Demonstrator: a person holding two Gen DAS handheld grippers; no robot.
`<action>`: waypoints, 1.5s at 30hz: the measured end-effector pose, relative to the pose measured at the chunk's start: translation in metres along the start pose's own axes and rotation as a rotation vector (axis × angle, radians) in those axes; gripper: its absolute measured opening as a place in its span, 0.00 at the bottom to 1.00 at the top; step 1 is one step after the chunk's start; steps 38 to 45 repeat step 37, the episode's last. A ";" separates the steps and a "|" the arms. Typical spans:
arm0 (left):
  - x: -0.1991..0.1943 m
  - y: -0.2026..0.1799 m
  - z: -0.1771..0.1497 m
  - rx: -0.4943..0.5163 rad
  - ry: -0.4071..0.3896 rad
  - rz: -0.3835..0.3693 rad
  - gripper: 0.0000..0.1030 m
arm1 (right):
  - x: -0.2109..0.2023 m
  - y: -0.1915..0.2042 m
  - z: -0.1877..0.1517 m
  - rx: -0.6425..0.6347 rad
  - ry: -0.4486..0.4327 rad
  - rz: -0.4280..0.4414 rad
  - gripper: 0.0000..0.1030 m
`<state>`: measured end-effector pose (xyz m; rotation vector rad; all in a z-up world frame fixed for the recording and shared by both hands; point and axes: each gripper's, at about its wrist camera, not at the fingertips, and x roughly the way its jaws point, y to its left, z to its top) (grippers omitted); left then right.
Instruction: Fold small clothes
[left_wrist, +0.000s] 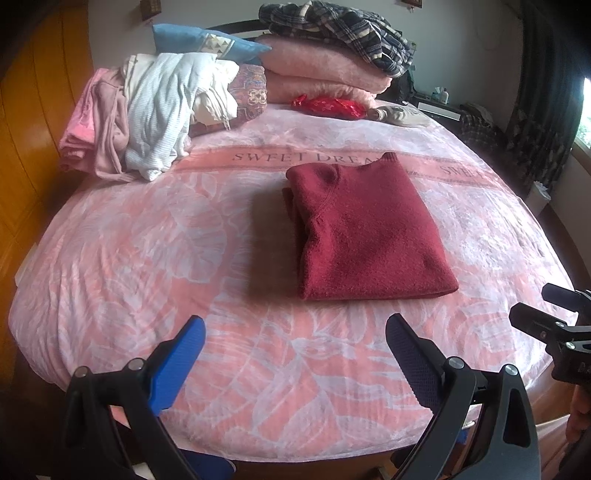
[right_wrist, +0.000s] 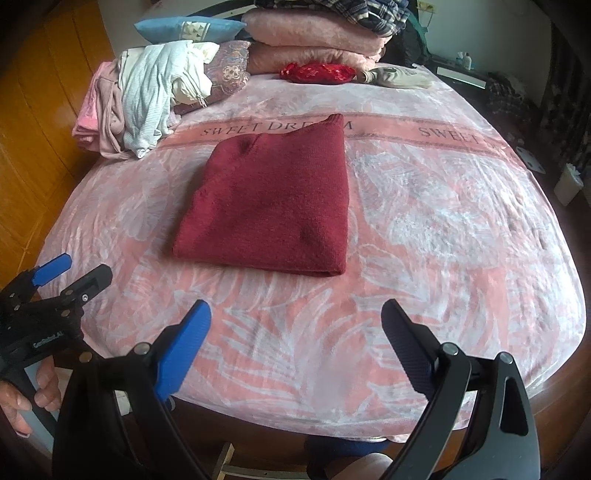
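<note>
A fuzzy dark-red knitted sweater (left_wrist: 369, 232), folded into a neat square, lies on the soft pink leafy blanket (left_wrist: 147, 258). The left gripper (left_wrist: 295, 332) and right gripper (right_wrist: 295, 317) hang spread wide, holding nothing.

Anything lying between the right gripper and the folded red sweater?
Nothing: only bare pink bedspread separates the open right gripper from the red sweater, as the right wrist view shows.

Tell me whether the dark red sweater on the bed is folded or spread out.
Folded. The dark red sweater lies as a compact rectangle on the pink bedspread, layered edges showing along one side, no sleeves sticking out.
</note>
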<state>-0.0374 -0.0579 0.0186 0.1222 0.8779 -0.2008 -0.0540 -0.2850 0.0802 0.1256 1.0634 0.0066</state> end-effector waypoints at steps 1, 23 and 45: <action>0.000 0.000 0.000 -0.001 0.002 0.001 0.96 | 0.000 -0.001 0.000 0.000 0.002 -0.006 0.90; 0.005 0.002 -0.003 -0.013 0.023 0.009 0.96 | 0.004 -0.004 0.001 -0.002 0.016 -0.022 0.90; 0.004 0.003 -0.002 -0.012 0.022 0.014 0.96 | 0.004 -0.004 0.001 -0.002 0.016 -0.021 0.90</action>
